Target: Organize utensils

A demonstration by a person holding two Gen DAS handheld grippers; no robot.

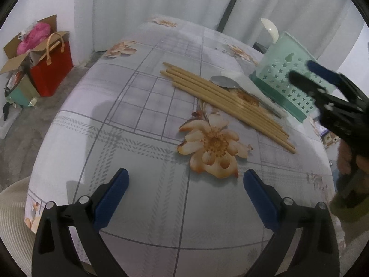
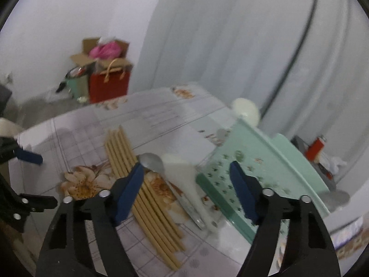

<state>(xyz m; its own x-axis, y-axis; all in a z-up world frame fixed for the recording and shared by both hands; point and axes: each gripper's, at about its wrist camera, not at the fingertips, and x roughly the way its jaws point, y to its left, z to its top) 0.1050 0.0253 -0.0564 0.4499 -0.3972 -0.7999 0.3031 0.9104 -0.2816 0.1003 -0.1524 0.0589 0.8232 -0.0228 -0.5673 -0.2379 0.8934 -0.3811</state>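
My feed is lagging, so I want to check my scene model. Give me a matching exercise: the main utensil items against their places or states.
Things:
1. bundle of wooden chopsticks
2. metal spoon
3. white plastic spoon
4. mint-green perforated plastic holder

States:
A. sticking out of the top of the holder
B. lying on the tablecloth nearest the big printed flower
C. standing at the table's far right
D. lying between the chopsticks and the holder

Pairs: 1-B, 2-D, 3-A, 4-C

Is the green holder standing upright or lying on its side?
Cannot tell for sure. The holder looks tilted in both views, but the fisheye bends it. A white spoon sticks out of its top.
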